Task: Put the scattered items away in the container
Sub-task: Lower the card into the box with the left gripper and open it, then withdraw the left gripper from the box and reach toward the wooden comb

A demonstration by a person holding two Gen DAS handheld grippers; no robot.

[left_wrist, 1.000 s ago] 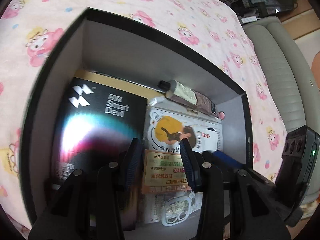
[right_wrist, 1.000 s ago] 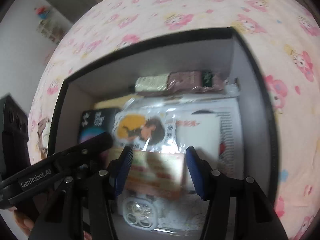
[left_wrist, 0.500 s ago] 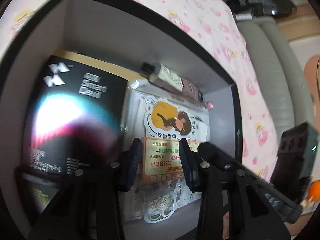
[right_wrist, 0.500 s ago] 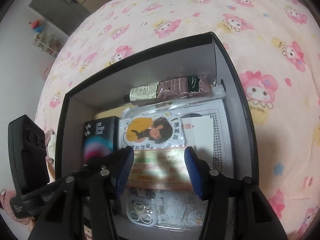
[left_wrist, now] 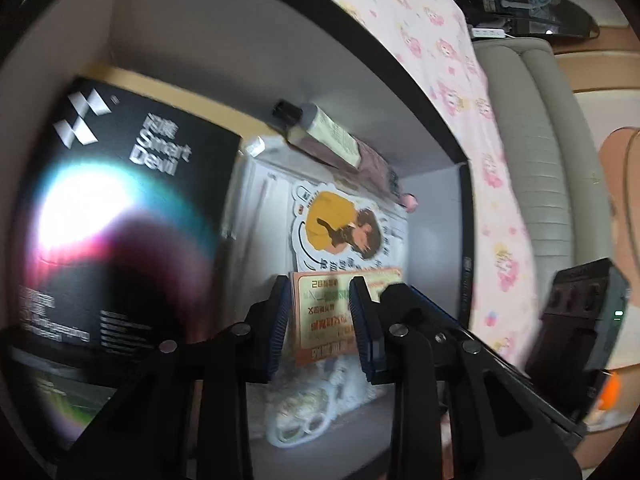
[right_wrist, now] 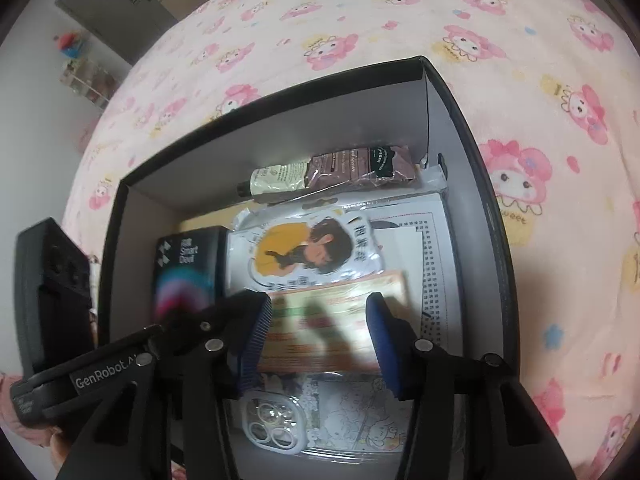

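Bedsheet (right_wrist: pixel 400 20) with pink cartoon animals filled the top of the right wrist picture, and a black box (right_wrist: pixel 492 216) with grey inside walls sat on it in the middle.

At the left of the box lay a black Smart Devil carton (left_wrist: pixel 120 216). It looked stiff and flat. Next to it, toward the middle, lay a shiny bag with a cartoon sticker (right_wrist: pixel 312 252) of a person in yellow. At the back wall lay a hand cream tube (right_wrist: pixel 280 178) and a brown packet (right_wrist: pixel 360 164), touching each other. At the bottom of the box lay a clear phone case (right_wrist: pixel 272 426).

On top of the sticker bag, low in the middle, lay an orange card (right_wrist: pixel 336 320) with green print. This looked like the last thing going in. It seemed thin, light and a bit bendy, so its edges are the best place to pinch it, gently.

The left gripper (left_wrist: pixel 320 320) sat low in the middle of its picture. Its blue pads had just been closing in, and the card's near end stood between them. The picture was too blurry to tell if they pressed on it.

The right gripper (right_wrist: pixel 320 340) hung over the same card, low in its picture. Its pads had just been closing a little too, but they stood wide apart and gripped nothing.

At the far right of the left wrist picture stood a grey sofa (left_wrist: pixel 540 160).
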